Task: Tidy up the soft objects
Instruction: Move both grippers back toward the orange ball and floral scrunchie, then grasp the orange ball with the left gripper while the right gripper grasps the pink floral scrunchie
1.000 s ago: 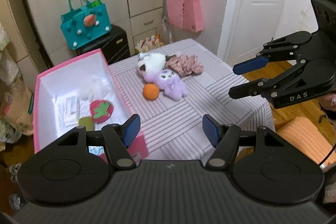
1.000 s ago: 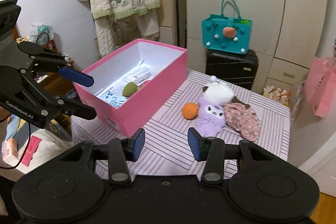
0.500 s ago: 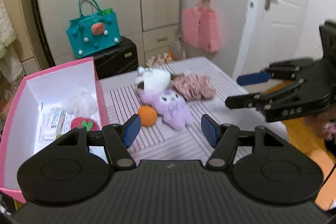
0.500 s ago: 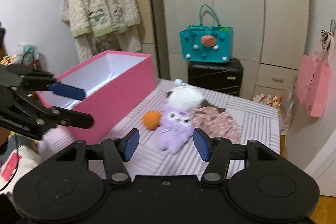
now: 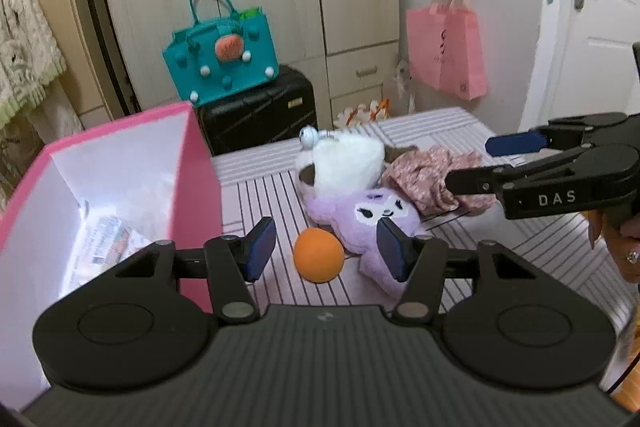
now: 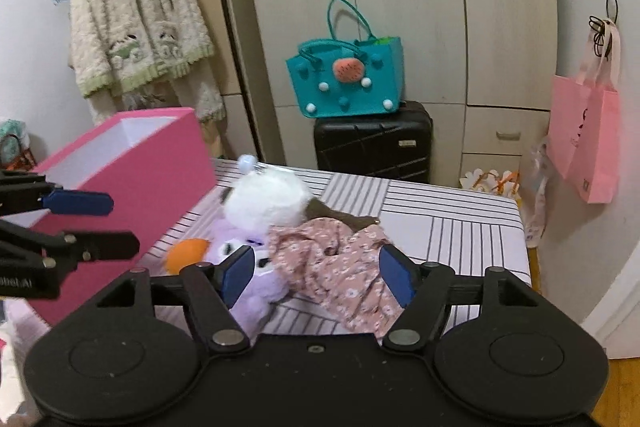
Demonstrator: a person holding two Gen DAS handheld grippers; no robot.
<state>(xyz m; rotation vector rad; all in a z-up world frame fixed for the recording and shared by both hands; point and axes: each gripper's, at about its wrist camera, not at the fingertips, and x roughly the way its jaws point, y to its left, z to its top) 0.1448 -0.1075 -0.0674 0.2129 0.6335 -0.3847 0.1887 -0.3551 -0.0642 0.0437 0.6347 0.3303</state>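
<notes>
On the striped table (image 5: 404, 131) lie an orange ball (image 5: 319, 255), a purple plush (image 5: 370, 217), a white plush (image 5: 344, 163) and a pink floral cloth (image 5: 436, 175). My left gripper (image 5: 326, 253) is open and empty, low over the table with the orange ball between its fingers. My right gripper (image 6: 316, 277) is open and empty, just above the floral cloth (image 6: 336, 259), with the purple plush (image 6: 240, 259) at its left finger. Each gripper shows in the other's view, the right one (image 5: 496, 163) and the left one (image 6: 92, 223). The pink box (image 5: 120, 179) stands at the left.
The pink box holds papers and small items. Beyond the table stand a black suitcase (image 5: 260, 107) with a teal bag (image 5: 222, 61) on top, a wardrobe, a hanging pink bag (image 5: 448, 55) and a door. A cream cardigan (image 6: 136, 23) hangs at the left.
Both grippers have moved forward and down toward the pile of soft toys. The right gripper's fingers have opened wider.
</notes>
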